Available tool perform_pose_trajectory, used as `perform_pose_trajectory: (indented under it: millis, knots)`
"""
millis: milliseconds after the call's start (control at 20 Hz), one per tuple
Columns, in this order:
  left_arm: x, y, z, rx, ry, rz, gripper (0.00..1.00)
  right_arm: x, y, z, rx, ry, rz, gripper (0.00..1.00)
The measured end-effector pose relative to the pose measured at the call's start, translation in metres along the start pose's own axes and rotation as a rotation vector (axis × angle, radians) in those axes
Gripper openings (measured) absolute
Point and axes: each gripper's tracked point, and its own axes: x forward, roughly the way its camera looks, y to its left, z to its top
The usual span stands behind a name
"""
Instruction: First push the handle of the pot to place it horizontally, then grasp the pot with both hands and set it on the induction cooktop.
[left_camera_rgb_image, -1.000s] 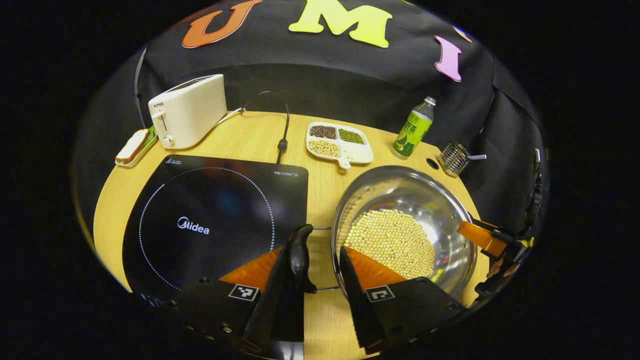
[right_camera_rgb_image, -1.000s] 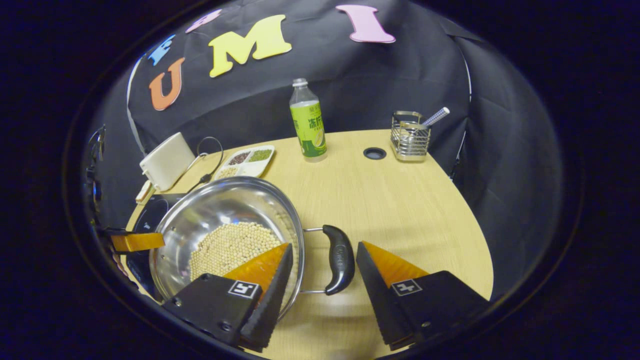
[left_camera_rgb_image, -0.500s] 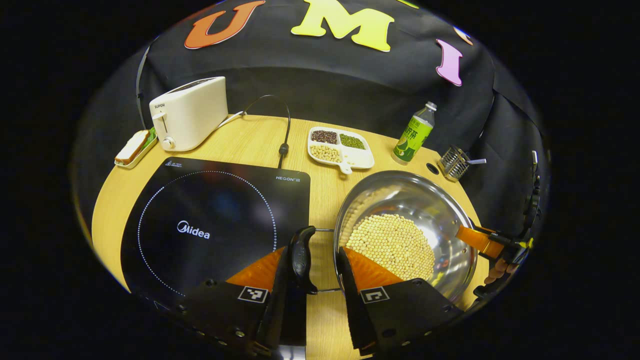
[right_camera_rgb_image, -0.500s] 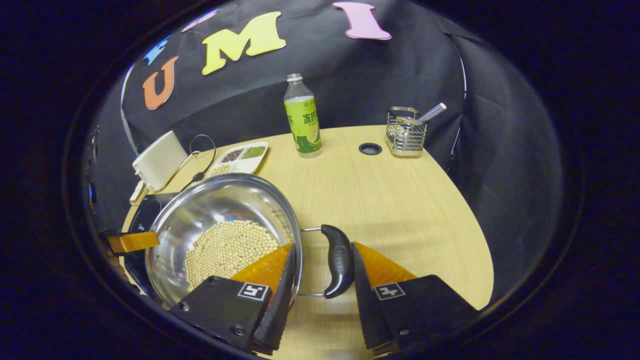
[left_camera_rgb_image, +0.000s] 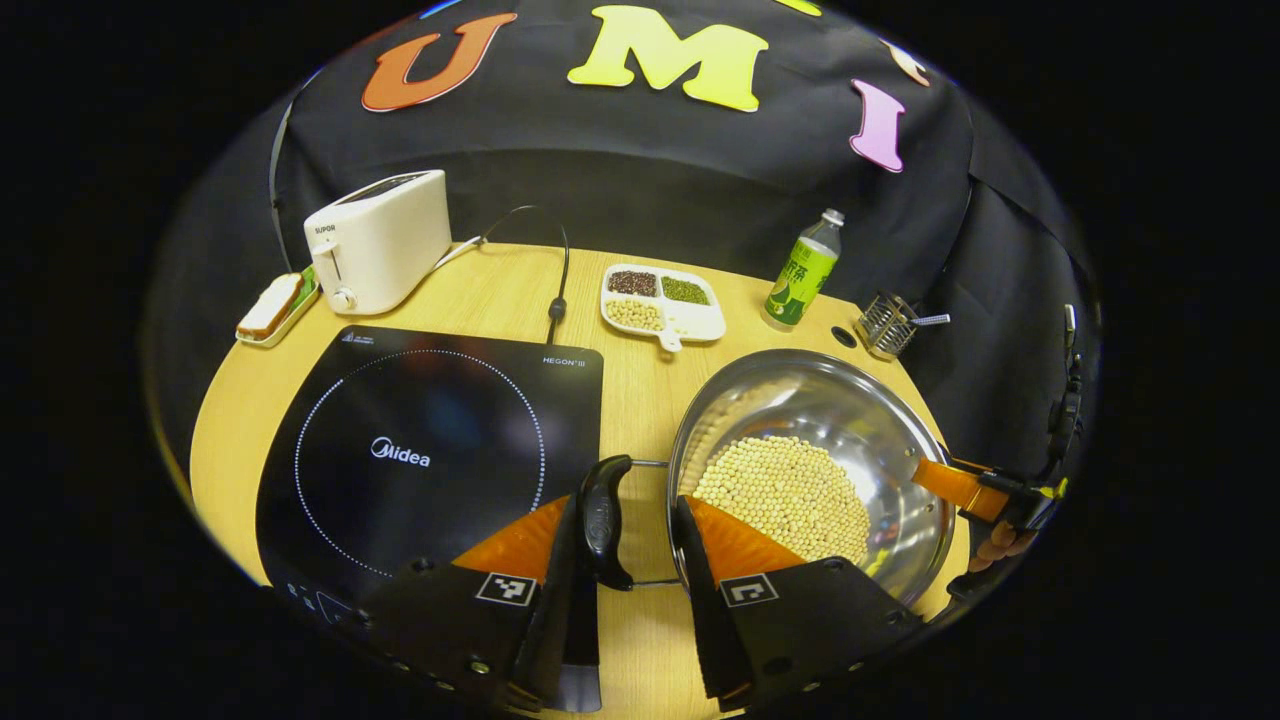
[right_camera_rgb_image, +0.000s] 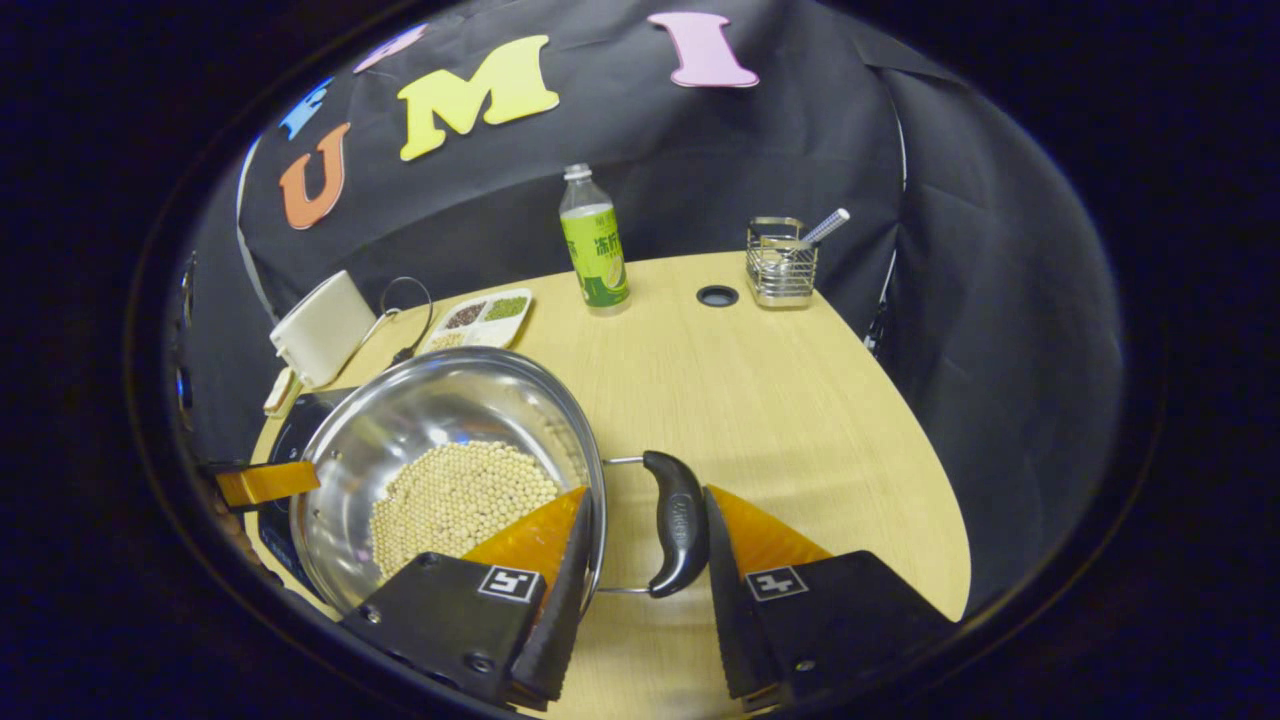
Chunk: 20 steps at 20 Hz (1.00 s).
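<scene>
A steel pot (left_camera_rgb_image: 810, 400) holding soybeans (left_camera_rgb_image: 785, 495) hangs at the table's right side, beside the black induction cooktop (left_camera_rgb_image: 430, 450). My left gripper (left_camera_rgb_image: 630, 520) is shut on the pot's black left handle (left_camera_rgb_image: 600, 510): one finger presses the handle's outer side, the other stands inside the rim. My right gripper (right_camera_rgb_image: 645, 520) is shut the same way on the right handle (right_camera_rgb_image: 675, 520), with one finger inside the pot (right_camera_rgb_image: 440, 420). Each view shows the other gripper's finger at the far rim.
At the back stand a white toaster (left_camera_rgb_image: 380, 240), a bread dish (left_camera_rgb_image: 275, 308), a divided tray of beans (left_camera_rgb_image: 660, 300), a green bottle (left_camera_rgb_image: 800, 275) and a wire holder (left_camera_rgb_image: 885, 325). A black cord runs to the cooktop. Bare wood (right_camera_rgb_image: 780, 400) lies right of the pot.
My right gripper has closed onto the right handle. Both views have since risen, with the pot keeping its place between the fingers and the table's things looking smaller.
</scene>
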Motion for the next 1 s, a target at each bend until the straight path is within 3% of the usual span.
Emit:
perform_pose_trajectory:
  millis: [400, 1000]
  knots:
    - [-0.056, 0.031, 0.021, 0.009, -0.080, -0.007, 0.52, -0.046, 0.048, 0.011, -0.018, -0.049, 0.024, 0.61]
    - [-0.125, 0.158, 0.050, -0.069, -0.188, 0.121, 0.52, -0.050, 0.203, 0.030, -0.138, -0.045, 0.148, 0.60]
